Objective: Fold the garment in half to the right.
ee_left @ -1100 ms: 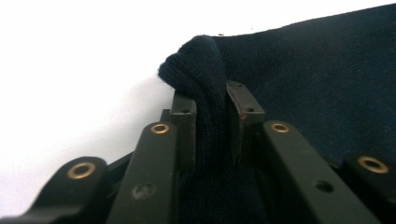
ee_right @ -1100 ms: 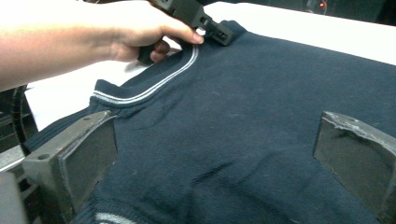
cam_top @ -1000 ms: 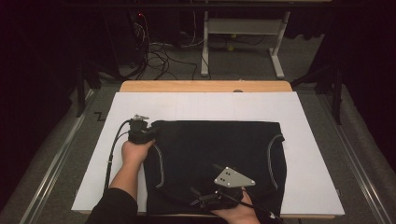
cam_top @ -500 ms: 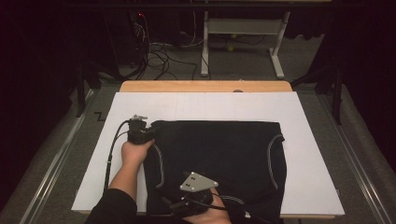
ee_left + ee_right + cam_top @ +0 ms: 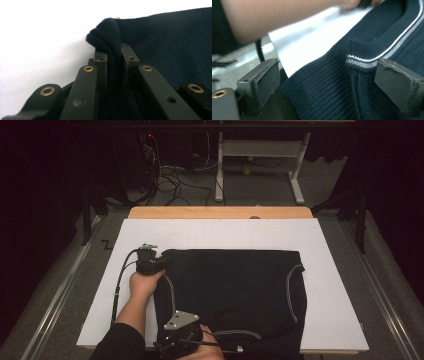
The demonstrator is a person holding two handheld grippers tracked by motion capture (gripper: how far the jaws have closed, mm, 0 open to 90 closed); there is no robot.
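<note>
A dark navy knit garment (image 5: 235, 285) with thin white piping lies flat on a white sheet (image 5: 220, 232). My left gripper (image 5: 159, 260) sits at its far-left corner, shut on a fold of the fabric (image 5: 113, 60), which bulges up between the jaws. My right gripper (image 5: 175, 340), with its grey plate on top, is at the garment's near-left edge. Its jaws stand wide apart and have just been closing a little. The ribbed hem with the white stripe (image 5: 359, 61) lies between them, and the pads are clear of it.
The sheet covers a wooden table (image 5: 220, 212) with metal rails (image 5: 55, 295) down both sides. Cables and a desk frame (image 5: 260, 150) stand on the floor beyond. The left forearm (image 5: 274, 17) crosses just above the right gripper's jaws.
The right gripper has slid left along the garment's near edge, from about its middle to the near-left corner. The left gripper has kept still on the far-left corner.
</note>
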